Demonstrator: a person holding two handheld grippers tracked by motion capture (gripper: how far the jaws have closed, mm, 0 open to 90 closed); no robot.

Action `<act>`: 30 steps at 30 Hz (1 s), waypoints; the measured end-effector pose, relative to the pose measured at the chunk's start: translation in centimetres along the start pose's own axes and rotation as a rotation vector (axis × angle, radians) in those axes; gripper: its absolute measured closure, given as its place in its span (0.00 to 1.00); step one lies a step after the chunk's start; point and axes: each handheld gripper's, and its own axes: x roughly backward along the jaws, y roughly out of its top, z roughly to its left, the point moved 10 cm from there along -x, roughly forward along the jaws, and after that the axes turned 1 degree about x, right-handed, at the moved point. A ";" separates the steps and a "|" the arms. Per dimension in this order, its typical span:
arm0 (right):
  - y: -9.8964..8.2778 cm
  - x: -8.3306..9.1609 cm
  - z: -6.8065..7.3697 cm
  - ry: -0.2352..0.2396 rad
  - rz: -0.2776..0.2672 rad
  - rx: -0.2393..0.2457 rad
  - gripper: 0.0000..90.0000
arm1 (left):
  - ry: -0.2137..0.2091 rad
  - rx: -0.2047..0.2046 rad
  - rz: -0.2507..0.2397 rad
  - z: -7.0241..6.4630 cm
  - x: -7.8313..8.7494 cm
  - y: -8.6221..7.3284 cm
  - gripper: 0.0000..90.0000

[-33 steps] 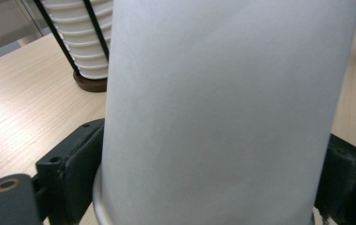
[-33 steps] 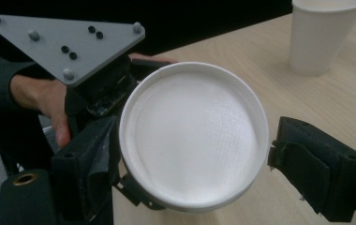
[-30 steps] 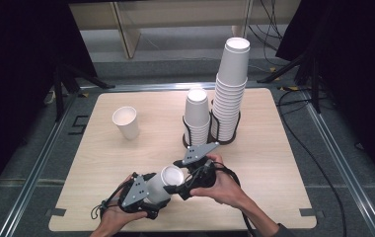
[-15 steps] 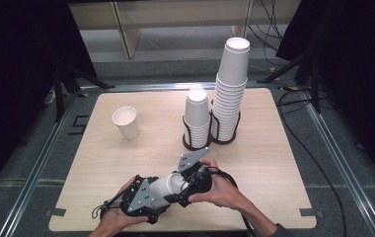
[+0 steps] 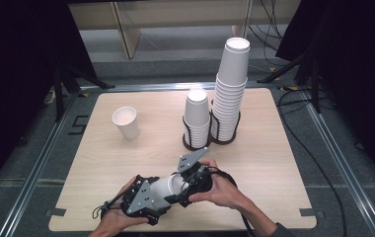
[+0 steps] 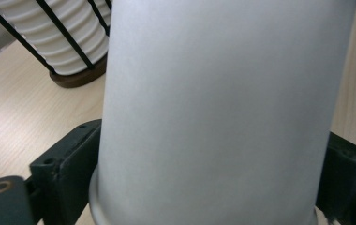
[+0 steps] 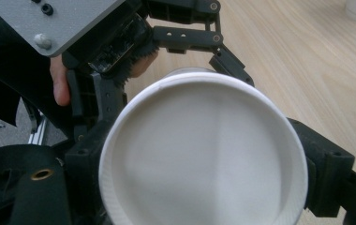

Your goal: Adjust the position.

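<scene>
Hand-over of one white paper cup [image 5: 168, 187] between the two grippers, low over the near edge of the bench [image 5: 274, 163]. The cup lies tilted on its side, base toward the left gripper [image 5: 148, 197], mouth toward the right gripper [image 5: 190, 180]. In the left gripper view the jaws stand either side of the cup wall near its base and have just been opening with the cup between them; whether the pads still press on it I cannot tell. In the right gripper view the rim sits between the jaws, which flank it closely on both sides, so it reads as clamped on the cup's rim end. Judged step: the right takes over and the left lets go. Next move likely needs the left backing clear along the cup's axis without dragging it, then the right carrying it off, maybe toward the lone cup [image 5: 126, 121] or the racked cup stacks [image 5: 230, 94]. Thin wall, easy to crush.
</scene>
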 end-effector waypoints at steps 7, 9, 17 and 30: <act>0.6 1.7 -0.6 0.029 -0.074 -0.071 0.26 | -0.011 0.059 -0.150 0.4 0.7 1.5 0.06; 0.9 2.1 -0.9 0.043 -0.107 -0.058 0.26 | -0.017 0.078 -0.197 0.4 0.9 2.0 0.06; 2.1 3.9 -0.6 0.145 -0.228 -0.142 0.26 | -0.022 0.126 -0.369 0.6 2.5 4.0 0.04; 2.3 4.0 -0.6 0.166 -0.250 -0.150 0.26 | -0.024 0.133 -0.370 0.7 2.7 4.0 0.06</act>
